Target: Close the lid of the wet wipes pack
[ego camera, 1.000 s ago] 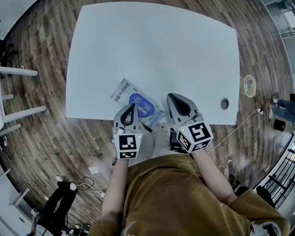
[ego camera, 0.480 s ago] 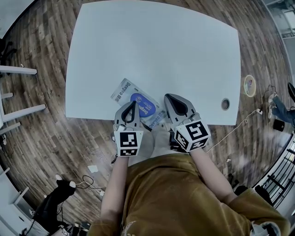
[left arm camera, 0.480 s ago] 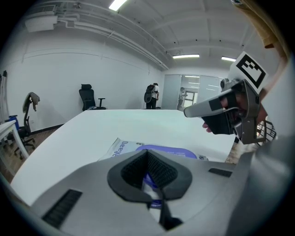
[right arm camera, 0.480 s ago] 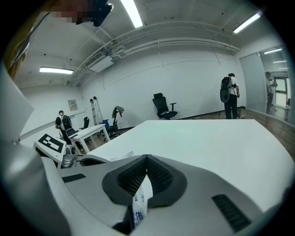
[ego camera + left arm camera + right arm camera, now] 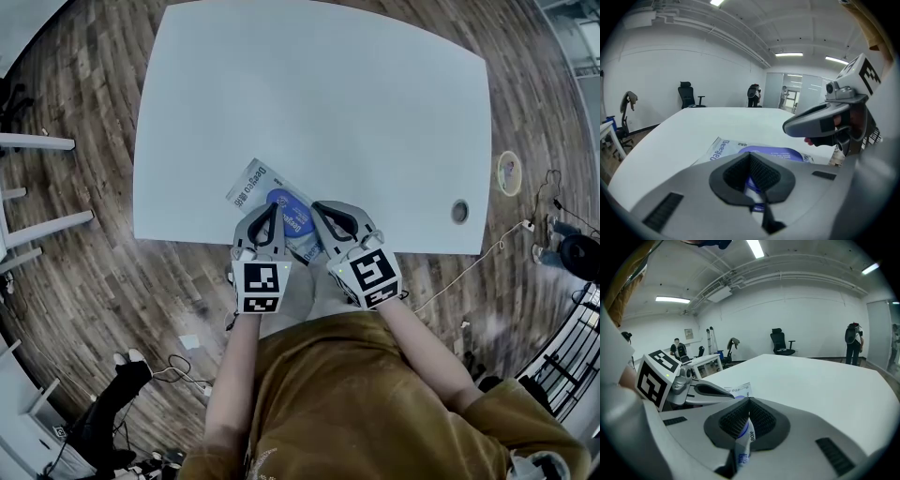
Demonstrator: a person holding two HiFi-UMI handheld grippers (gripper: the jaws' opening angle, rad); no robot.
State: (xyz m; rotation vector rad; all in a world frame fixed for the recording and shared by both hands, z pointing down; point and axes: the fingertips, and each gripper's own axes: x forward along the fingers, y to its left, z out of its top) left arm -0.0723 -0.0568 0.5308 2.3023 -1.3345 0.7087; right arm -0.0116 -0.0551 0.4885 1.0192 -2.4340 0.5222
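The wet wipes pack is white with a blue oval lid that lies flat. It rests near the front edge of the white table. My left gripper is shut over the pack's near left edge, and blue print shows in the slit between its jaws. My right gripper is shut on the pack's near right end. A strip of printed film is pinched between its pads. The two grippers sit side by side, close together.
A round cable hole sits at the table's front right. A roll of tape and cables lie on the wood floor to the right. Desks stand on the left, and an office chair and people are far across the room.
My right gripper has moved left from the table's bare front edge onto the pack's right end. The left gripper and the pack have stayed where they were.
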